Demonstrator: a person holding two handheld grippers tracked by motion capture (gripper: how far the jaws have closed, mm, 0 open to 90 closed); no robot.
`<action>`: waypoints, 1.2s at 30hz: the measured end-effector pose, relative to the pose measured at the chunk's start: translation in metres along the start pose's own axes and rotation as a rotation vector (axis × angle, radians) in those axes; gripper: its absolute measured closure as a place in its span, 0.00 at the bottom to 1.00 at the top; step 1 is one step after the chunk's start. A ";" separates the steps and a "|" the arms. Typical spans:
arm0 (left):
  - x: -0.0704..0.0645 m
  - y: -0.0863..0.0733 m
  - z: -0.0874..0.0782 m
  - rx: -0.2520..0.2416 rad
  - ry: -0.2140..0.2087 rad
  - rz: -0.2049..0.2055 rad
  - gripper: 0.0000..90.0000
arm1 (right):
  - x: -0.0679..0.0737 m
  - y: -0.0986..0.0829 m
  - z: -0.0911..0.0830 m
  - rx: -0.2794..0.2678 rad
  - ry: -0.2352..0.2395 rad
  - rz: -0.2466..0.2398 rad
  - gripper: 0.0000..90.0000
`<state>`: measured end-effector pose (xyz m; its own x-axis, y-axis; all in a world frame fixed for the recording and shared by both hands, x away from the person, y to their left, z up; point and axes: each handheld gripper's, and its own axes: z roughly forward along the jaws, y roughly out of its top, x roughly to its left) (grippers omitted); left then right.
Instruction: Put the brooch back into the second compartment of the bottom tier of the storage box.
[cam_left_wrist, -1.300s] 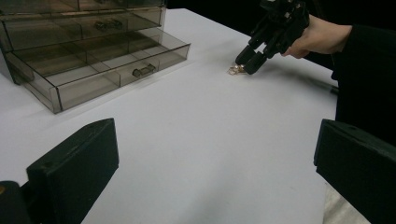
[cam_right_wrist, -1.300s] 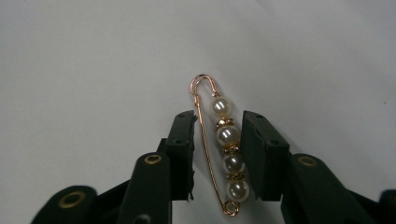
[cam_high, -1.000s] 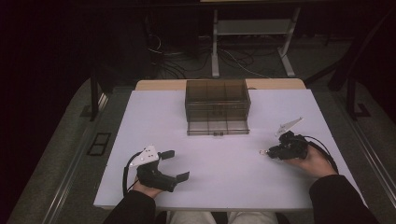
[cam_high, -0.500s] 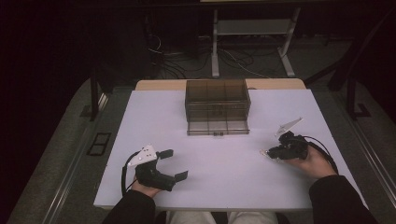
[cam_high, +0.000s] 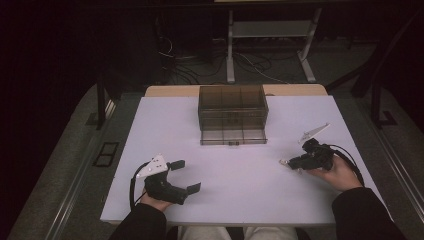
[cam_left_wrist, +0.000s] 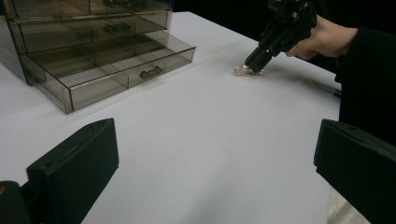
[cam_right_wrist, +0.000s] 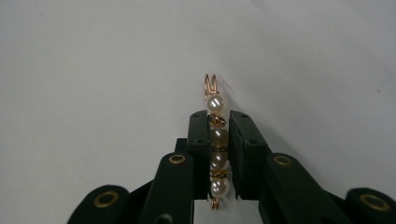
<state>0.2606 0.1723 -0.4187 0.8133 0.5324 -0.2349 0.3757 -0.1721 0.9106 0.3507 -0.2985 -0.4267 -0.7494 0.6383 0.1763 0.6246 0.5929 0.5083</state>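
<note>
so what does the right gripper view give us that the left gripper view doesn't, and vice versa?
Right gripper view alone: detail of the gold hair clip with white pearl beads, the right gripper closed around it over the table.

Left gripper view alone: the smoky transparent plastic drawer cabinet with its bottom drawer pulled out, and the left gripper with jaws wide open, nothing between them.

Shared: the white tabletop, the right gripper and the clip, which the left gripper view shows as a small pale blur.

Black sleeves (cam_high: 361, 215) cover both forearms; each black hand-held gripper (cam_high: 172, 176) carries brass-ringed screws, a grey three-cornered plate and a black cable.
</note>
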 end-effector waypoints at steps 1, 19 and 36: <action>0.000 0.000 0.000 -0.001 0.000 -0.001 0.00 | 0.000 0.000 -0.001 -0.007 -0.003 0.003 0.87; 0.000 0.000 -0.001 -0.001 0.001 0.000 0.00 | 0.003 0.017 -0.013 -0.031 0.026 -0.003 0.87; -0.001 0.000 -0.001 -0.004 -0.001 -0.003 0.00 | 0.008 0.046 -0.021 -0.046 0.025 -0.048 0.87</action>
<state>0.2595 0.1730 -0.4183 0.8127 0.5321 -0.2375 0.3759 -0.1672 0.9115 0.3692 -0.2764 -0.3839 -0.7839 0.5969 0.1711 0.5772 0.5991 0.5549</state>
